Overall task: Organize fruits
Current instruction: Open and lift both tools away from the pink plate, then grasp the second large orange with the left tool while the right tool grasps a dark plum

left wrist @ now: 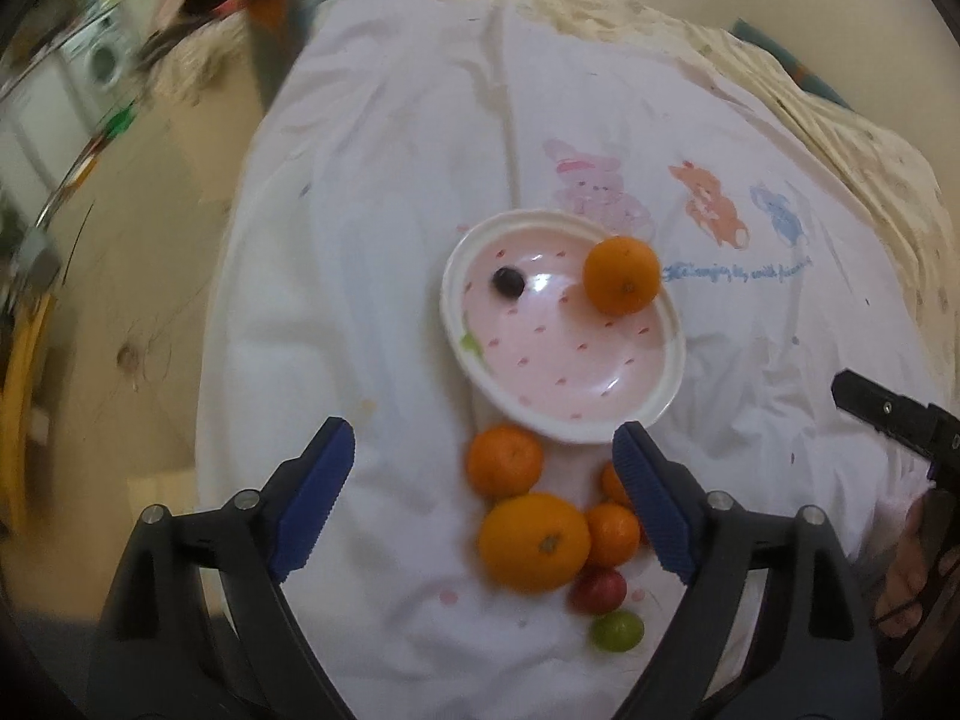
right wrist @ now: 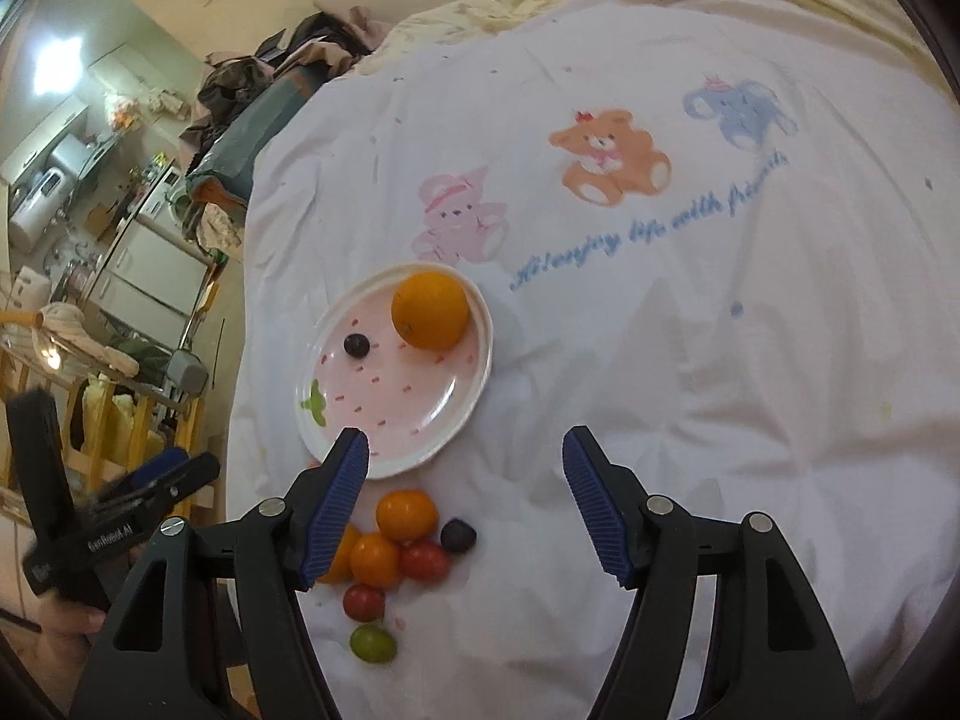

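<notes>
I see my left gripper (left wrist: pixel 483 480) spread wide and empty above the loose fruit pile, and my right gripper (right wrist: pixel 465 483) equally wide, holding nothing. The pink dotted oval plate with a white rim (left wrist: pixel 654 420) lies on the white cartoon-print bedsheet (right wrist: pixel 720 360) and carries 1 round orange (right wrist: pixel 429 311) at its far edge and 1 small dark grape (right wrist: pixel 356 345). Just beside the plate's near rim sit the big orange (left wrist: pixel 534 542), several smaller tangerines (left wrist: pixel 504 459), a red tomato (left wrist: pixel 598 591) and a green one (left wrist: pixel 617 631).
</notes>
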